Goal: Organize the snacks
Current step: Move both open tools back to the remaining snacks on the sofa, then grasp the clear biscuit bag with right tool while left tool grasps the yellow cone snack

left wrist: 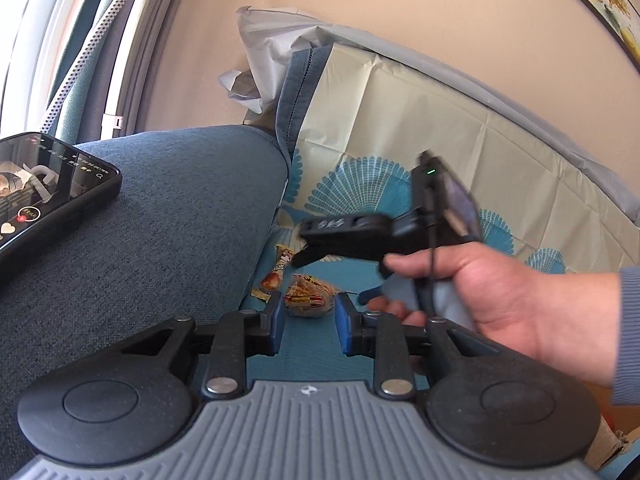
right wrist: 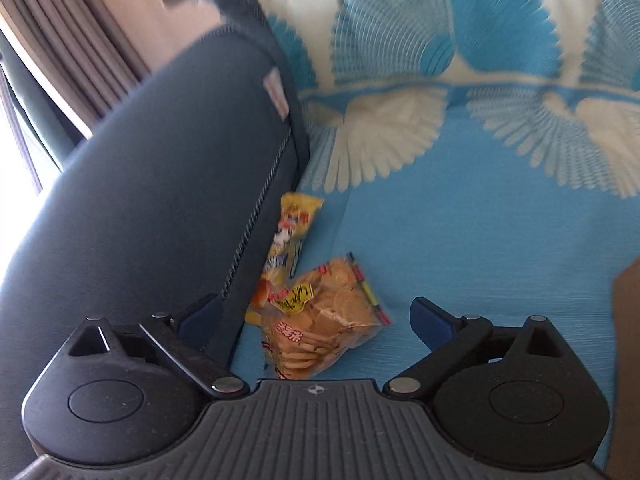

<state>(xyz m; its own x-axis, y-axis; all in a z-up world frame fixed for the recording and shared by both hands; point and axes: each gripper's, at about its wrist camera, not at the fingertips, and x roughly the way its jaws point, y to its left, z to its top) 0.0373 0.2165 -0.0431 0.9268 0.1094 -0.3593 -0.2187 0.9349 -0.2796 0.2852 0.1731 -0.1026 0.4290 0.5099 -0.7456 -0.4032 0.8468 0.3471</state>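
A clear bag of round crackers (right wrist: 320, 320) lies on the blue patterned cloth (right wrist: 460, 240) beside the sofa armrest (right wrist: 140, 220). A long yellow snack packet (right wrist: 292, 232) lies just behind it against the armrest. My right gripper (right wrist: 316, 320) is wide open and hovers just above the cracker bag. In the left wrist view the cracker bag (left wrist: 308, 298) and yellow packet (left wrist: 280, 268) lie further ahead. My left gripper (left wrist: 310, 320) is open and empty. My right gripper (left wrist: 300, 258) shows there too, held in a hand above the snacks.
A phone (left wrist: 48, 196) lies on the blue-grey armrest (left wrist: 160, 220) at the left. A small yellow wrapper (left wrist: 260, 294) lies by the armrest. A cardboard edge (right wrist: 628, 340) shows at the right. The patterned cloth runs up the sofa back (left wrist: 440, 120).
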